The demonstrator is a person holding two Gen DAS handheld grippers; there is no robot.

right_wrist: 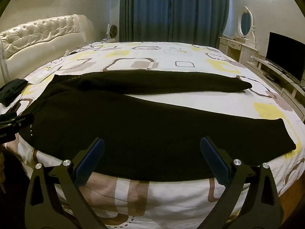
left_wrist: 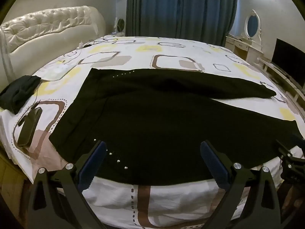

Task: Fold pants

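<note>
Lying spread flat on the patterned bedspread (right_wrist: 171, 57), legs apart, the black pants (right_wrist: 133, 126) are looking soft, limp and light, so the left gripper (left_wrist: 152, 152) and right gripper (right_wrist: 152, 150), both hovering spread wide and empty, are best pinching the near edge.

No text, label, brand, number or sign can be read anywhere in either view.
</note>
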